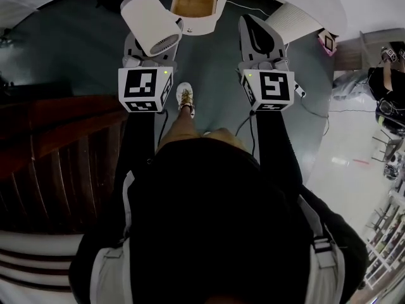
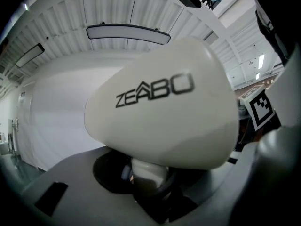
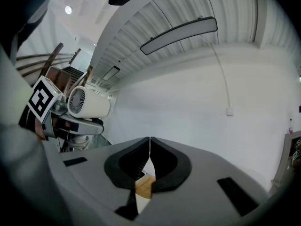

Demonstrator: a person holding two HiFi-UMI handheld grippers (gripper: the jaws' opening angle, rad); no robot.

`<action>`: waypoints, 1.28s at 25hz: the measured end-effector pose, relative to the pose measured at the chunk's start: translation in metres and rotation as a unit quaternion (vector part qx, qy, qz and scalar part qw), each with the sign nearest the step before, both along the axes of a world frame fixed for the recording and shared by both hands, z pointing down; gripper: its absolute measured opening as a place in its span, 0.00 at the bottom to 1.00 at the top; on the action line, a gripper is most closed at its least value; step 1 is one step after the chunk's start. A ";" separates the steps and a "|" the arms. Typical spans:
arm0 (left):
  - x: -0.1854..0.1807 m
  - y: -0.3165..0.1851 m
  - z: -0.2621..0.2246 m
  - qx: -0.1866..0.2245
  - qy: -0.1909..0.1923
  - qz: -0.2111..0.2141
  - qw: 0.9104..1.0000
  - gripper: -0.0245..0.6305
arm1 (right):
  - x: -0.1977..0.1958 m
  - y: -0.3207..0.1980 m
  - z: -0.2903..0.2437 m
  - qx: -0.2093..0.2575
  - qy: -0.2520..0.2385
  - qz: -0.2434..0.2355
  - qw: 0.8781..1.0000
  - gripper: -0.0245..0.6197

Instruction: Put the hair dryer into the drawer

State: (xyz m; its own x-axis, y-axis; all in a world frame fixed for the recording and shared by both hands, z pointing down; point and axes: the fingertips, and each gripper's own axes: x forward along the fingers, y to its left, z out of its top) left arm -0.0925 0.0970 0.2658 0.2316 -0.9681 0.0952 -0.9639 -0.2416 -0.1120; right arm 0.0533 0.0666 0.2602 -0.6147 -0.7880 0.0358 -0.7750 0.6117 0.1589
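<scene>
Nearest the person, the left hand-held gripper [image 1: 149, 48] is being kept clenched on the handle [image 2: 148, 172] of the hair dryer [image 1: 150, 21]. The jaws are being pressed against the short white stem just under the barrel. The barrel is being borne above them, its grille end turned back toward the person. The right hand-held gripper [image 1: 250, 24] is being held alongside, level with the left, its jaws closed tip to tip on nothing. Both are being held over the dark floor [image 1: 215, 100], apart from any furniture.

Handling is being judged as follows. The dryer appears to be a rigid plastic shell, smooth and probably slippery. Its weight is being judged as light to moderate, yet top-heavy, since a bulky barrel is being carried on a narrow stem. The handle is being regarded as the proper place for a hold, as the rounded barrel offers poor purchase. Tilting within the grip is being noted as the main risk.

Farther ahead, an open, wood-lined drawer [image 1: 193, 0] is being presented in a white cabinet [image 1: 201, 25]. The dryer is not yet inside it.
</scene>
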 end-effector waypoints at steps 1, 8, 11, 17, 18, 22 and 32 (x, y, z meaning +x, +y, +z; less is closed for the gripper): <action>-0.005 -0.010 0.002 -0.003 0.001 0.001 1.000 0.34 | -0.004 -0.009 0.001 -0.002 0.000 0.002 1.000 0.08; -0.032 -0.076 0.002 -0.009 0.000 0.024 1.000 0.34 | -0.035 -0.072 -0.002 -0.007 0.003 0.020 1.000 0.08; -0.041 -0.105 -0.001 -0.012 -0.002 0.036 0.999 0.34 | -0.045 -0.100 -0.007 -0.007 0.001 0.029 1.000 0.08; -0.054 -0.153 0.001 -0.026 -0.005 0.057 0.998 0.34 | -0.059 -0.145 -0.005 -0.017 0.002 0.043 0.999 0.08; -0.055 -0.160 0.004 -0.030 -0.005 0.061 0.998 0.34 | -0.061 -0.152 -0.003 -0.020 0.003 0.046 0.999 0.08; -0.062 -0.180 0.021 -0.045 -0.003 0.074 0.996 0.34 | -0.067 -0.170 0.009 -0.029 0.007 0.059 0.998 0.08; -0.067 -0.189 0.049 -0.069 0.004 0.092 0.993 0.34 | -0.068 -0.179 0.029 -0.048 0.024 0.080 0.995 0.08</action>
State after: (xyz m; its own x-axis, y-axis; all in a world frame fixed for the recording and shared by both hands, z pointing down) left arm -0.1595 -0.0918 0.3144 0.4039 -0.8874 0.2223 -0.9030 -0.4256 -0.0587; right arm -0.0142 -0.1121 0.2894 -0.4782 -0.8667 0.1421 -0.8561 0.4961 0.1449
